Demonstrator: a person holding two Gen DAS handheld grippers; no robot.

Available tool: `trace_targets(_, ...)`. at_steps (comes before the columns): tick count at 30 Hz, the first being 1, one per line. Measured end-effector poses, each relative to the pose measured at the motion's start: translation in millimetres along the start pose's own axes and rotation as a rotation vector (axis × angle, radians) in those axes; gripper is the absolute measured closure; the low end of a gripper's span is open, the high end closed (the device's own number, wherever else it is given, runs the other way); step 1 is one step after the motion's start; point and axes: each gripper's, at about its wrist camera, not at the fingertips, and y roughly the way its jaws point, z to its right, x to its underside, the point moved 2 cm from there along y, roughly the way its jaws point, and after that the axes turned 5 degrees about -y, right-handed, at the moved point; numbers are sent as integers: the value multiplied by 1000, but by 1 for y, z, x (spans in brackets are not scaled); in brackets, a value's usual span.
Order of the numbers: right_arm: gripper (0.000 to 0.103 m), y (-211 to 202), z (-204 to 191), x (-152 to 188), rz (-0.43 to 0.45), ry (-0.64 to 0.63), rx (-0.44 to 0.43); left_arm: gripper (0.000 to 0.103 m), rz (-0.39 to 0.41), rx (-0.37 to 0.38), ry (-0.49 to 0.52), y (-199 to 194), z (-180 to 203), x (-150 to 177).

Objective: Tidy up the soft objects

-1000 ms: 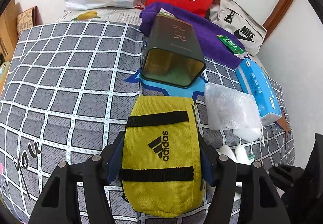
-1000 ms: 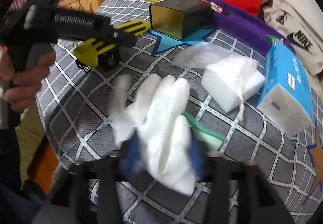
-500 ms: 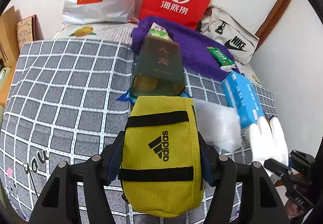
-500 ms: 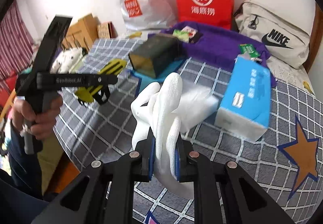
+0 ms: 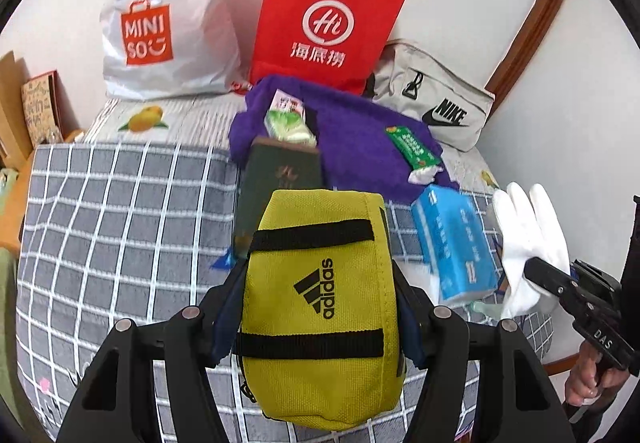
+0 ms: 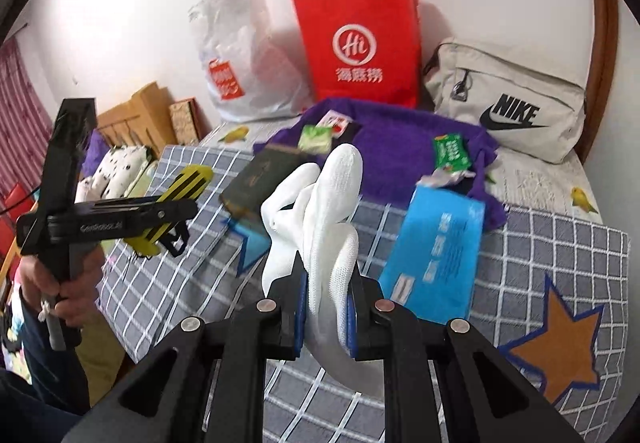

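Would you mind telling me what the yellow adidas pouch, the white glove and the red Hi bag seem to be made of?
Yellow adidas pouch: looks like woven nylon or canvas, matte, with visible weave, stitched seams and black webbing straps.
White glove: seemingly knitted cotton or polyester; fine mesh texture shows, and it droops limply.
Red Hi bag: probably paper, smooth and slightly satin, with crisp creased edges and thin white twisted handles.

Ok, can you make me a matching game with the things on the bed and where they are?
Things:
1. yellow pouch
2. white glove
3. green tissue pack
4. red paper bag

Places:
A. lying on the purple towel
B. pinched in the right tool
C. standing by the wall
D. squeezed in the left tool

Pairs: 1-D, 2-B, 3-A, 4-C
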Motion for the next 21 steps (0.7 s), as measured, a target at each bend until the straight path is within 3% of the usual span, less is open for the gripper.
trace_targets(21, 87, 55, 74, -86, 30, 69, 57, 40, 12, -33, 11, 54, 6, -98)
